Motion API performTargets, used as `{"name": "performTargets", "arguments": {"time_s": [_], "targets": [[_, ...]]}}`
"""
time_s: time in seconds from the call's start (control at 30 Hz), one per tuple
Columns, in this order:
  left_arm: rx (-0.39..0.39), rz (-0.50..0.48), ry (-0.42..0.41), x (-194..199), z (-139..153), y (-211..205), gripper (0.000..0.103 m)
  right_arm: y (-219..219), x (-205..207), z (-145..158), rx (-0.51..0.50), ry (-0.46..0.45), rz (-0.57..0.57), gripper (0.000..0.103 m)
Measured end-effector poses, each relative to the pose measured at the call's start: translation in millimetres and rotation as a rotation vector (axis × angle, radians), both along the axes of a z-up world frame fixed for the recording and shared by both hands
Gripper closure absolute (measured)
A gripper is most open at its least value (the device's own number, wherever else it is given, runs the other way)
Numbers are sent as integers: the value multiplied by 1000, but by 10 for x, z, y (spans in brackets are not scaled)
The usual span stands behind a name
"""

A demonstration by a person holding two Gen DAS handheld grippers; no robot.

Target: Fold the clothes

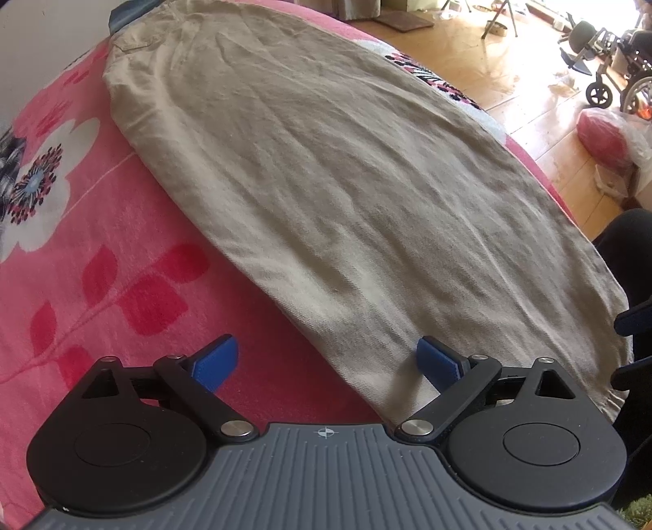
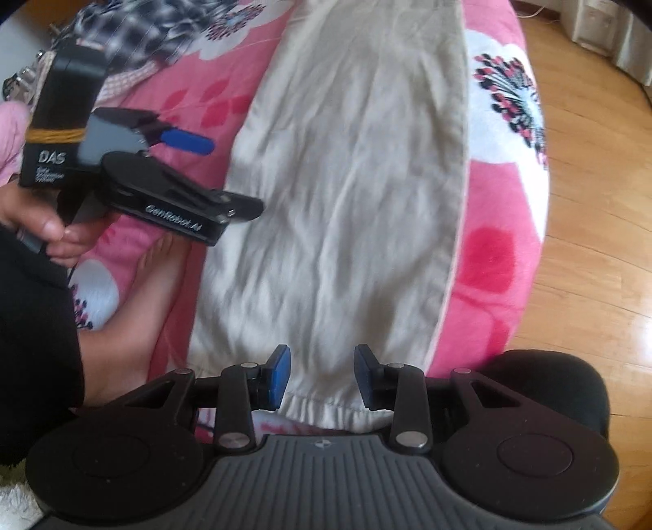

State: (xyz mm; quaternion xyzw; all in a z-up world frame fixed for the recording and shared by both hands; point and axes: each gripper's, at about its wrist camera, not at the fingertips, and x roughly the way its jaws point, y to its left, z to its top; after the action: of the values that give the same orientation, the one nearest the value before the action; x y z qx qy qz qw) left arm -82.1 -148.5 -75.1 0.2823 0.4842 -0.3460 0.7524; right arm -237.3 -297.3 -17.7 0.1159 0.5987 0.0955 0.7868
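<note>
Left wrist view: both hand-held grippers, left point(image 1: 328, 363) and right point(image 2: 322, 377), gape apart at the beige trousers' point(image 1: 326, 183) near hem, apparently poised to pinch it.

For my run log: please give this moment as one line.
stage: fold not started | beige garment: flat on pink floral blanket | left tongs: open, at near hem | right tongs: open, over hem

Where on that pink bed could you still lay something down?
Bare pink blanket lies left of the beige garment, beside the left hand-held gripper. A narrower strip runs between the garment and the bed's edge. The far left corner is crowded by checked clothes.
</note>
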Motion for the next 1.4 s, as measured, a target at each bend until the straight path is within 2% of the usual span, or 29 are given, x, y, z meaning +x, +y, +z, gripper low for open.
{"name": "performTargets", "arguments": {"time_s": [0.17,0.53,0.7,0.8,0.93,1.2,1.4], "targets": [[9,-2,-4,-2,8,-6,7,-141,-19,-68,11,5,-16,66],[5,6,-2,12,16,5,5,-126,-82,-91,23,9,-47,66],[-148,81,179,271,47,205,5,-243,-87,-73,44,-17,-87,66],[-221,64,312,379,71,323,5,-474,-76,-47,65,-51,-158,63],[-254,31,557,456,-57,402,5,-798,-58,-13,97,-97,-257,60],[-294,-36,727,426,-173,477,6,-1312,208,-406,320,-90,-399,60],[-269,-58,784,324,-289,467,6,-1462,366,-720,434,-46,-440,60]]}}
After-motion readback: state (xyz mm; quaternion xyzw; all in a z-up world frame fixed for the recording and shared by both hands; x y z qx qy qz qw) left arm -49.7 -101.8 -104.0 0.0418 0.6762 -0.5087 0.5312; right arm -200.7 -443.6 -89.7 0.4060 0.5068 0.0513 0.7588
